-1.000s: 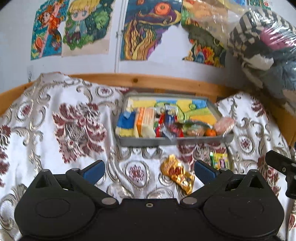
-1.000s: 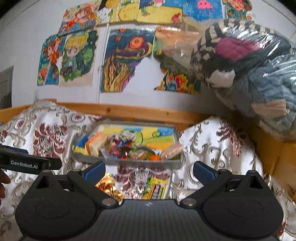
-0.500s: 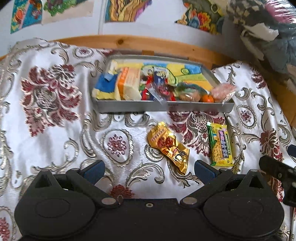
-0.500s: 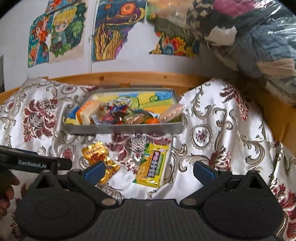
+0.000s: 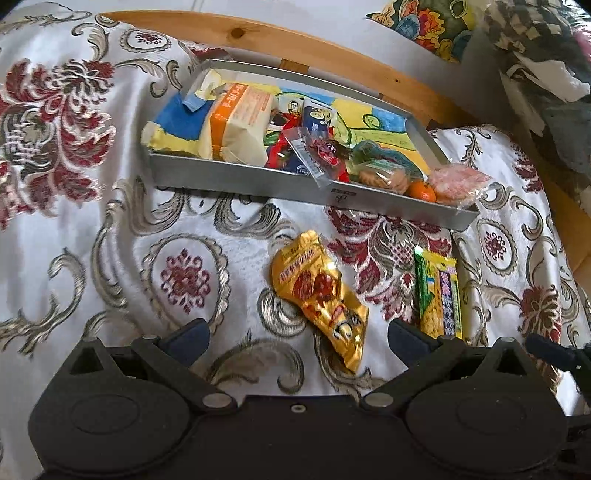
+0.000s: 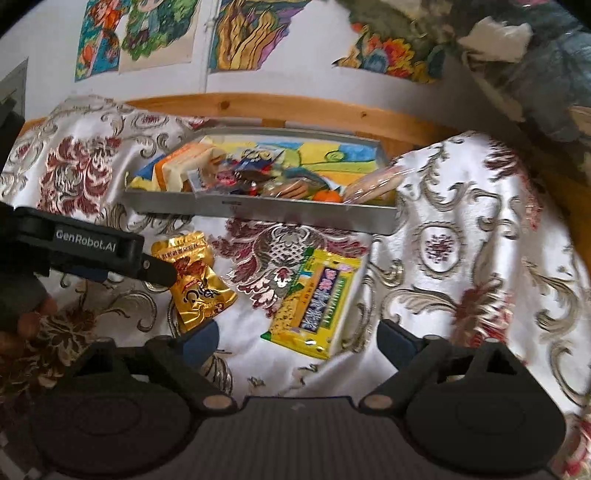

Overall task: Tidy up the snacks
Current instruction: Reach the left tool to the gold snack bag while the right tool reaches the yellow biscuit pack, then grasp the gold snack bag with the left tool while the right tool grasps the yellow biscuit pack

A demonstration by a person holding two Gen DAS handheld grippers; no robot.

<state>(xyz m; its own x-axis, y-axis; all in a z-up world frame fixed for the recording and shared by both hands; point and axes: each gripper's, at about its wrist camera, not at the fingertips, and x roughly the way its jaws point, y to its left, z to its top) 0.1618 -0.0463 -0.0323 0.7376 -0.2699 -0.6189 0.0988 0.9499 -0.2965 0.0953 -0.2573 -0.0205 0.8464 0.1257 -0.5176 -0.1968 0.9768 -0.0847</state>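
Note:
A gold snack pouch (image 5: 320,295) (image 6: 197,278) and a yellow-green snack bar pack (image 5: 439,295) (image 6: 314,301) lie on the floral cloth in front of a grey metal tray (image 5: 258,181) (image 6: 280,212). The tray holds several snacks, among them an orange-and-cream pack (image 5: 240,122), a small orange fruit (image 5: 421,192) and a pink packet (image 5: 460,182). My left gripper (image 5: 297,338) is open, hovering just short of the gold pouch. My right gripper (image 6: 297,338) is open above the near end of the yellow-green pack. The left gripper's arm (image 6: 99,247) crosses the right wrist view at the left.
A wooden rail (image 5: 332,59) (image 6: 295,109) runs behind the tray, with drawings (image 6: 255,33) on the wall above. A plastic-wrapped bundle of bedding (image 5: 543,74) (image 6: 517,55) sits at the far right. A person's fingers (image 6: 29,317) show at the left edge.
Both grippers have tilted down and moved closer to the cloth. The gold pouch and the yellow-green pack now sit larger and nearer the fingers. Both stay open.

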